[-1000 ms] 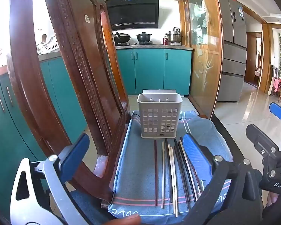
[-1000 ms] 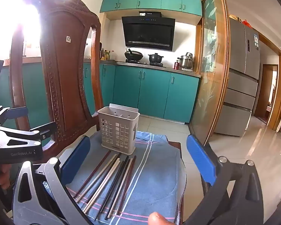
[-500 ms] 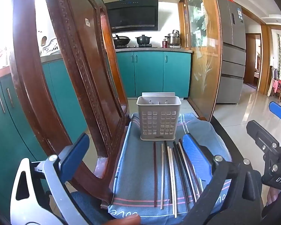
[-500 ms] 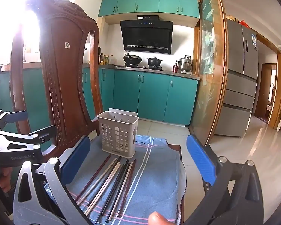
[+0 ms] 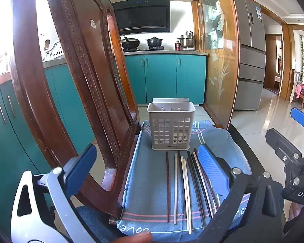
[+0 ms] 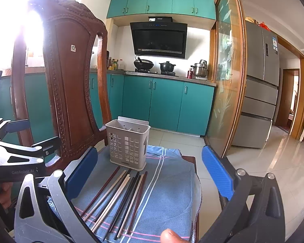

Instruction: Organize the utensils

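1. Chopsticks (image 5: 184, 186) (image 6: 119, 198) laid side by side on a blue cloth (image 5: 150, 184) (image 6: 168, 184), eight or so, mixed dark brown, black and pale cream; far tips just short of the holder, near ends close to the cloth's near edge with its pink stripes.
2. Grey perforated utensil holder (image 5: 170, 126) (image 6: 127, 143) upright toward the cloth's far edge, just beyond the chopstick tips; inside only two small pegs visible on the back wall.
3. Cloth draped over the seat of a carved dark wooden chair (image 5: 75, 93) (image 6: 71, 93), chair back rising along the cloth's left edge.
4. Left claw (image 5: 145, 168) wide open, blue pads far apart, gripping nothing; left pad beside the chair back, right pad over the rightmost chopsticks in its own camera; contact with them impossible to tell.
5. Right claw (image 6: 150, 174) likewise spread wide and empty, pads flanking the cloth above the chopsticks' near halves.
6. Part of the right claw's black body visible at the right edge of the left camera, part of the left one's at the left edge of the right camera.
7. Beyond the chair: teal cabinets (image 5: 164, 77) (image 6: 164, 103), stovetop with a wok and pots, black range hood (image 6: 159, 38), steel refrigerator (image 5: 251, 56) (image 6: 259, 85).
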### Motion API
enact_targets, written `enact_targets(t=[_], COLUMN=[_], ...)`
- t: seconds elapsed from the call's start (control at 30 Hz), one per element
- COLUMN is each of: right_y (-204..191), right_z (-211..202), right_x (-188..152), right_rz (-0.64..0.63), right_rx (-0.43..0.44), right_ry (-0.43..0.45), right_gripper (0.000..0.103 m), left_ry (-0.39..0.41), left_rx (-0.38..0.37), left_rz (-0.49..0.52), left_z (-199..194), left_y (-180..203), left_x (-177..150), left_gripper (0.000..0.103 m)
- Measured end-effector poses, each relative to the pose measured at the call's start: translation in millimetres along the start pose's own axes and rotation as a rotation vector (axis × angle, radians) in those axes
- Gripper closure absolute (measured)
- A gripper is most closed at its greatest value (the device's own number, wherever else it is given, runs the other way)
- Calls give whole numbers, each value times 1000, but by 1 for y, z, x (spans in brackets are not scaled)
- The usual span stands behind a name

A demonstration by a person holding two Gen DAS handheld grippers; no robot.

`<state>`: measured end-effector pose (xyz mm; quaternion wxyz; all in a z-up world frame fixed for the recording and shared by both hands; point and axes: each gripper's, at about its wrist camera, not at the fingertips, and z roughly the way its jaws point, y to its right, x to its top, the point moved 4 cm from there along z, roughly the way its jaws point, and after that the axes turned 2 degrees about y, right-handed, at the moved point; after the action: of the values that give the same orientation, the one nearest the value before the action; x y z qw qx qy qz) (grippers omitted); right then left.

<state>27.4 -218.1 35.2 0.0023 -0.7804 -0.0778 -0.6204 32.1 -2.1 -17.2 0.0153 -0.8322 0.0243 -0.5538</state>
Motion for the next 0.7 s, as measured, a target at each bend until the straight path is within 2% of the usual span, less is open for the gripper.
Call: enact_targets(t=[0.7], right_y=[1], right_z=[-1], right_x=[-2], right_rz=[0], right_rx=[-5], right_ry=[2], right_gripper=[3], left_ry=[1], left_rx=[2], left_rz=[-1], left_z=[-1], left_y=[1], left_x=[-2], left_gripper=[4])
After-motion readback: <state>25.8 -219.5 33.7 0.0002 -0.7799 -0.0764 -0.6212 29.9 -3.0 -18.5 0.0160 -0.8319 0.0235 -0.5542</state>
